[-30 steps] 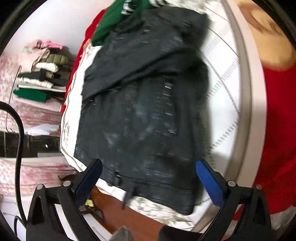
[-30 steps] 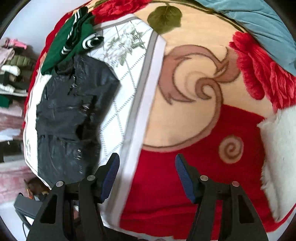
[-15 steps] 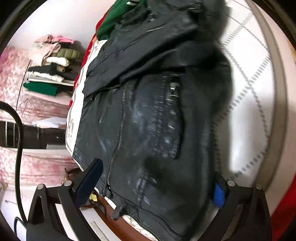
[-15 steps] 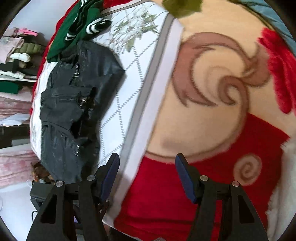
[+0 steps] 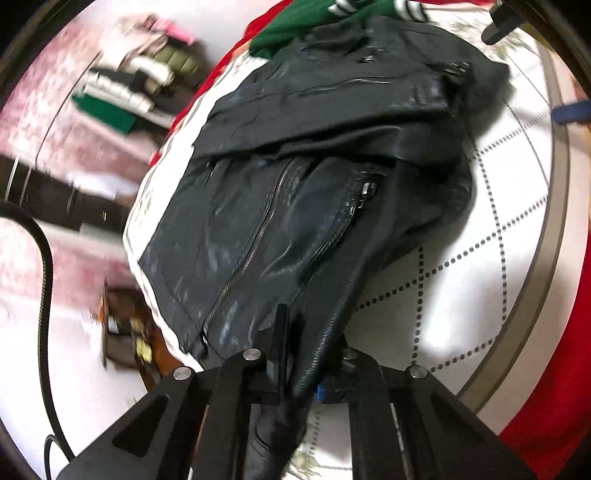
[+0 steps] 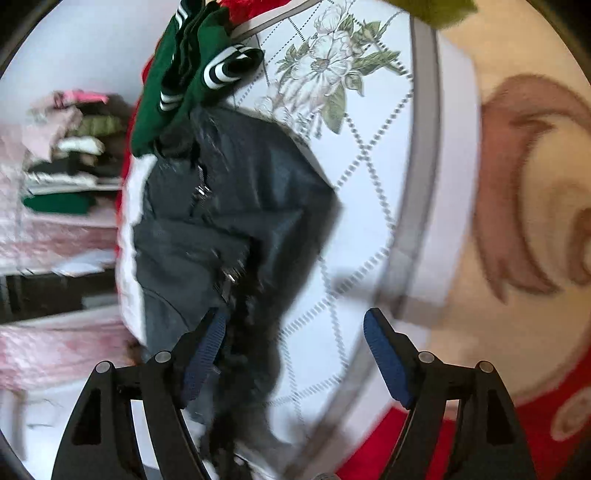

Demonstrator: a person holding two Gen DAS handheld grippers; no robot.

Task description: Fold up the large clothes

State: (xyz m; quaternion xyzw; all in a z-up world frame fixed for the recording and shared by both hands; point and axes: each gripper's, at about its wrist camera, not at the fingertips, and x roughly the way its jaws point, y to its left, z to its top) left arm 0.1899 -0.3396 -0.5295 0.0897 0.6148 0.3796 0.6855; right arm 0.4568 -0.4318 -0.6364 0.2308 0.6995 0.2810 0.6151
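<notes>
A black leather jacket [image 5: 280, 206] lies partly folded on a white quilted bedspread [image 5: 480, 277]. My left gripper [image 5: 295, 332] is shut on the jacket's near bottom edge, and the leather bunches between its fingers. In the right wrist view the jacket [image 6: 229, 221] lies left of centre. My right gripper [image 6: 293, 317] hovers over the jacket's right side with its jaws opening. Its left finger [image 6: 207, 343] is over the dark leather and its right finger [image 6: 384, 350] over the bedspread [image 6: 369, 177]. Nothing is pressed between its pads. The right gripper's fingers [image 5: 498, 26] also show at the top right of the left wrist view.
A green garment with striped cuffs [image 6: 177, 74] lies at the jacket's far end. Under the bedspread is a red and cream floral blanket [image 6: 535, 184]. Folded clothes are stacked on a shelf [image 6: 66, 155] beyond the bed's left edge. A black cable [image 5: 44, 266] hangs at the left.
My left gripper closed on the jacket's bottom edge and rolled. My right gripper came down and left from over the blanket to the jacket's right side, and its jaws spread wider.
</notes>
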